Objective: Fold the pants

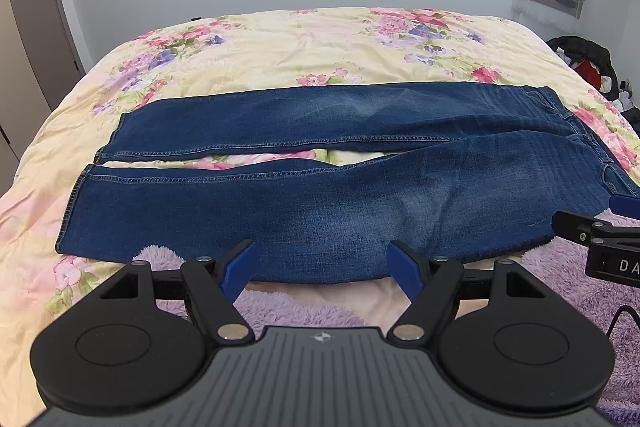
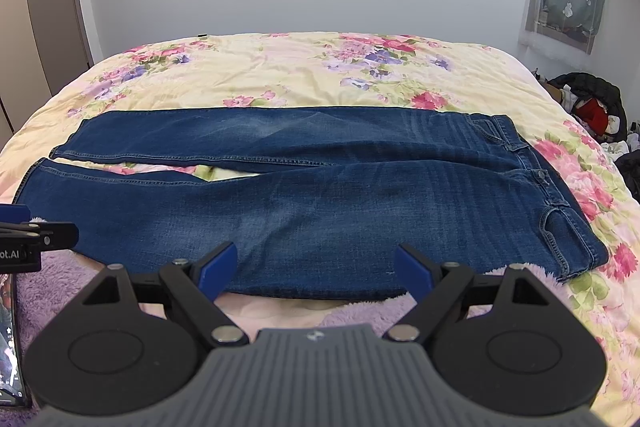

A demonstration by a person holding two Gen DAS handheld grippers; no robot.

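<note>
Your jeans (image 1: 320, 163) lie flat across the bed (image 1: 280, 39), waistband at 3 o'clock. Both the left gripper (image 1: 322, 267) and right gripper (image 2: 316, 269) gape wide, empty. Folding hasn't begun; next, pinch the near edge.

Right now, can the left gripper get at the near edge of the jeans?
Probably yes. The left gripper is open just short of the jeans, with only the purple fleece beneath and nothing between.

You are holding the left gripper (image 1: 322, 269) with jaws spread just short of the pants' (image 1: 320, 203) near edge; the pants are lying flat across the floral bedspread (image 1: 280, 43), the right gripper (image 1: 600, 235) hovering beside their waist end.
</note>
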